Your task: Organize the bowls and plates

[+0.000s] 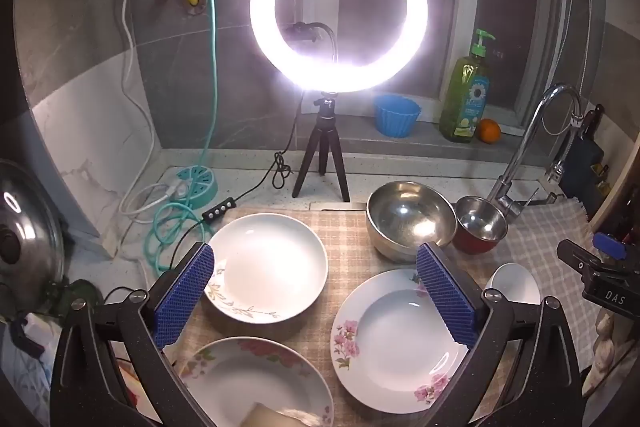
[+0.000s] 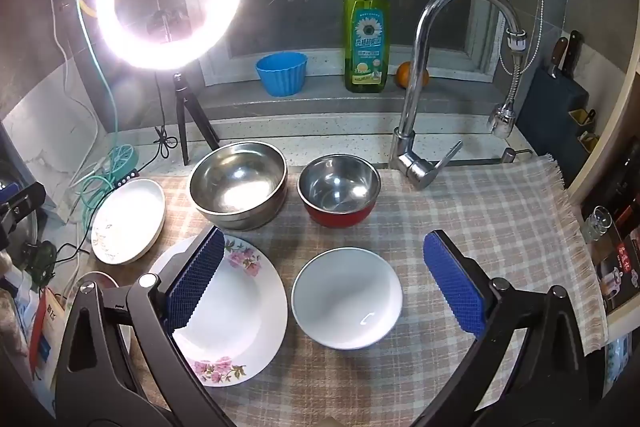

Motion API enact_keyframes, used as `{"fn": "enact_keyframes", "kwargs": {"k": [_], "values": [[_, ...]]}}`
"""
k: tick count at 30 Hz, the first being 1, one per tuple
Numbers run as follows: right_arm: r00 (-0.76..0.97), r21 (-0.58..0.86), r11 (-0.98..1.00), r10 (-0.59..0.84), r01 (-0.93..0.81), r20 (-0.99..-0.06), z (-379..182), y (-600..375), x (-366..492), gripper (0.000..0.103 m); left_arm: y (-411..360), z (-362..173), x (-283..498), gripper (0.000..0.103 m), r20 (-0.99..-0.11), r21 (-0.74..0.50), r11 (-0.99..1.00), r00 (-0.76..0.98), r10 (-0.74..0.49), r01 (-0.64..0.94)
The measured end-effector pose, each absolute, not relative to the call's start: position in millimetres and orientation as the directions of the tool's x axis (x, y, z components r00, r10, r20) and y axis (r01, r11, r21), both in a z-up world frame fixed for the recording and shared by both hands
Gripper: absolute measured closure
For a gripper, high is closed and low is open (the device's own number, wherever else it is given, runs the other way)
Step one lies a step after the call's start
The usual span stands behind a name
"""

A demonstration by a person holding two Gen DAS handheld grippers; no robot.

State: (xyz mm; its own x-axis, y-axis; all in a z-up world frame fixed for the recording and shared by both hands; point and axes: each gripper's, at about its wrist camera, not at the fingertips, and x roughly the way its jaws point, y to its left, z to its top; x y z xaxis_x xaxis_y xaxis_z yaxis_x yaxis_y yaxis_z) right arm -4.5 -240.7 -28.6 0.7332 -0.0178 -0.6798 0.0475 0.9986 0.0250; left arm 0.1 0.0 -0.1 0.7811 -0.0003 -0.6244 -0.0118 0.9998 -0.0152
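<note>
On a checked cloth (image 2: 480,211) lie a white plate with leaf print (image 1: 268,267) (image 2: 128,221), a pink-flowered plate (image 1: 396,343) (image 2: 236,311), and a third flowered plate (image 1: 256,383) nearest the left camera. A large steel bowl (image 1: 410,219) (image 2: 238,185), a red-sided steel bowl (image 1: 480,225) (image 2: 339,189) and a white bowl (image 2: 346,297) (image 1: 514,283) stand there too. My left gripper (image 1: 316,267) is open above the plates, empty. My right gripper (image 2: 324,259) is open above the white bowl, empty.
A lit ring light on a tripod (image 1: 324,155) stands at the back with cables and a teal power hub (image 1: 198,185). A faucet (image 2: 416,107), soap bottle (image 2: 366,27), blue cup (image 2: 282,73) and orange (image 2: 404,75) are behind. A pot lid (image 1: 28,227) is at left.
</note>
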Motion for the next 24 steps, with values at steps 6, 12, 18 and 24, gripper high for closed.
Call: {"fn": "enact_keyframes", "kwargs": {"k": [6,12,18,24], "values": [[0.731,0.026,0.998,-0.019,0.050,-0.682,-30.2,-241.4,-3.0,0.001,-1.8,-3.5,-4.4,0.002,-0.637,-0.024,1.000,0.771,-0.010,-0.007],[0.731,0.026,0.998,-0.018,0.049,-0.682,-34.1,-239.1,-4.0,0.001,-1.7,-4.4,-0.1,0.002,-0.648,-0.038,0.999,0.761,-0.014,-0.013],[0.732,0.038,0.998,-0.008,0.046,-0.682,-29.4,-243.5,-2.8,0.001,-6.7,-6.4,-1.9,0.002,-0.649,-0.035,0.999,0.761,-0.015,-0.010],[0.729,0.041,0.998,-0.004,0.044,-0.684,-29.4,-240.4,-4.3,0.001,-6.0,-4.8,-1.2,0.002,-0.650,-0.038,0.999,0.759,-0.019,-0.008]]}}
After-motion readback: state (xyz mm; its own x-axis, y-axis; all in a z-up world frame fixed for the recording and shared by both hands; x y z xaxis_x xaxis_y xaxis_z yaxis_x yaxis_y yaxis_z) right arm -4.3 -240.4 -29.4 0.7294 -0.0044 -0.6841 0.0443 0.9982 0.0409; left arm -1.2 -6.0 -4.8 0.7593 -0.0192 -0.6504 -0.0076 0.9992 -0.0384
